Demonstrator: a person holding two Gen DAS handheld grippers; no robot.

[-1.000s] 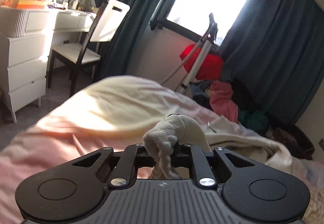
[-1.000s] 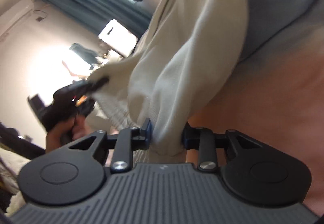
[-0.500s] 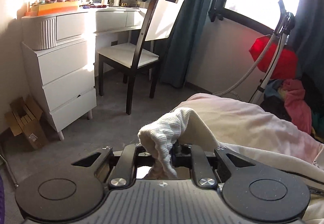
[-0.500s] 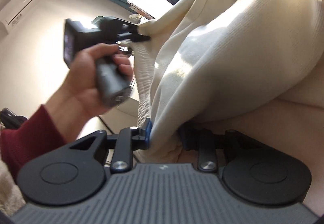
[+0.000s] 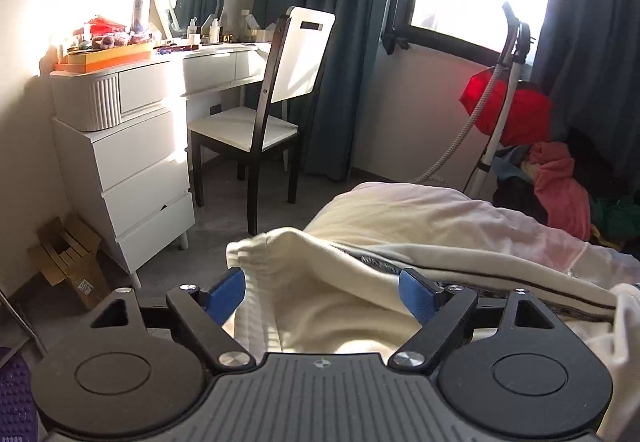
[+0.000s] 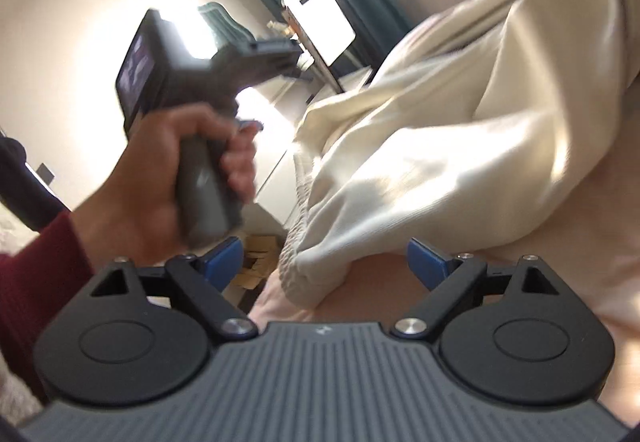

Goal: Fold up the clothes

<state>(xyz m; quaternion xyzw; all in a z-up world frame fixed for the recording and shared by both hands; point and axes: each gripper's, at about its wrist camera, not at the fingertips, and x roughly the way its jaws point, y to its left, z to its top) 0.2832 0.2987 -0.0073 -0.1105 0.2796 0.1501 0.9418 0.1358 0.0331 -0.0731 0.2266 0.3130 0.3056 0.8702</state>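
A cream garment (image 5: 320, 282) with a ribbed hem lies on the pink bed cover (image 5: 440, 210). My left gripper (image 5: 322, 292) is open, its blue pads apart, with the garment's hem lying between and below them. My right gripper (image 6: 326, 262) is also open, its pads wide apart, and the same garment (image 6: 440, 146) lies just ahead of it on the bed. The left gripper's body, held in a hand (image 6: 160, 170) with a red sleeve, shows blurred in the right wrist view.
A white dresser (image 5: 132, 146) and a black-and-white chair (image 5: 272, 114) stand to the left across grey floor. A cardboard box (image 5: 68, 258) sits by the dresser. A garment steamer (image 5: 500, 102) and a pile of coloured clothes (image 5: 560, 182) stand by the window and curtains.
Both grippers have opened and let go of the cream garment, which now lies on the bed. The left gripper has swung left, toward the dresser.
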